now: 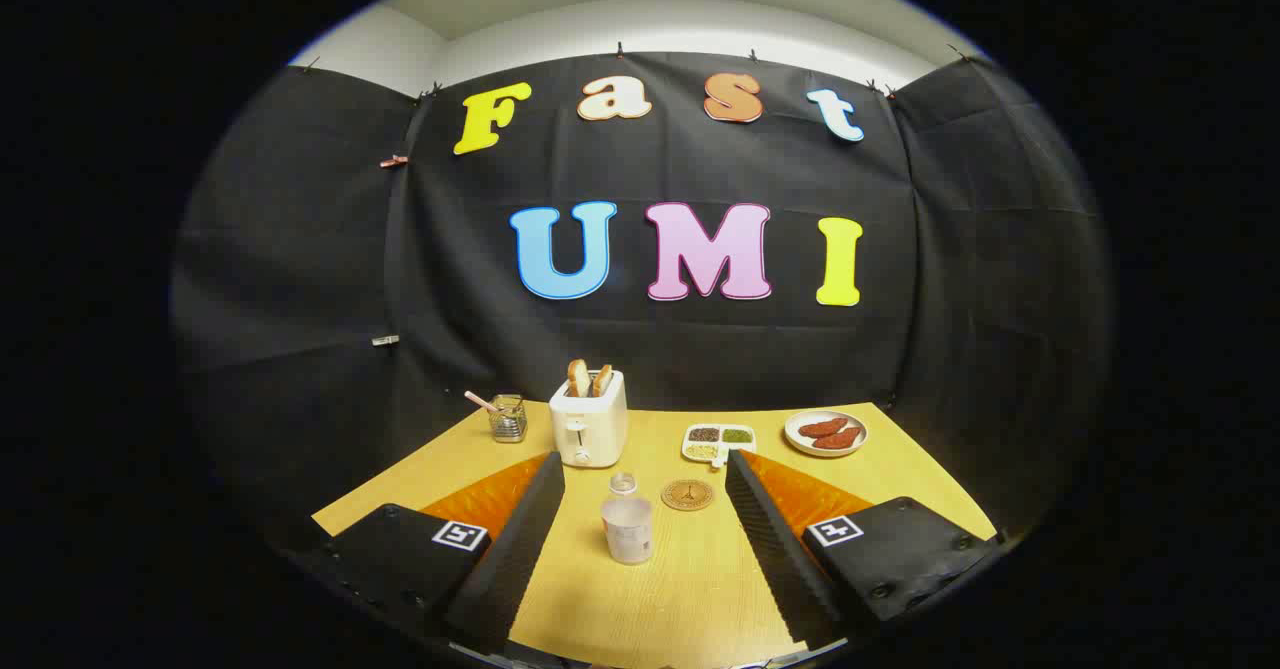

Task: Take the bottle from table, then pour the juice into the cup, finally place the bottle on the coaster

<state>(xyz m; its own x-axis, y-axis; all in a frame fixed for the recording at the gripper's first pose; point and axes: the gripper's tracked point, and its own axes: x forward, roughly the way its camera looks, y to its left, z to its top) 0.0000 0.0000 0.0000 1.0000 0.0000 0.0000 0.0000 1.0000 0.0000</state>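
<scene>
My gripper is open above the near part of the yellow wooden table, and nothing sits between its black ribbed fingers where they would press. A translucent whitish cup stands upright in the wide gap between the fingers, apart from both. Just behind the cup stands a small clear bottle, its lower part hidden by the cup. A round brown coaster lies flat to the right of the bottle, near the right fingertip.
Beyond the fingertips stands a white toaster with two slices of bread. A glass jar with a stick stands to its left. To the right are a white divided dish and a plate of sausages.
</scene>
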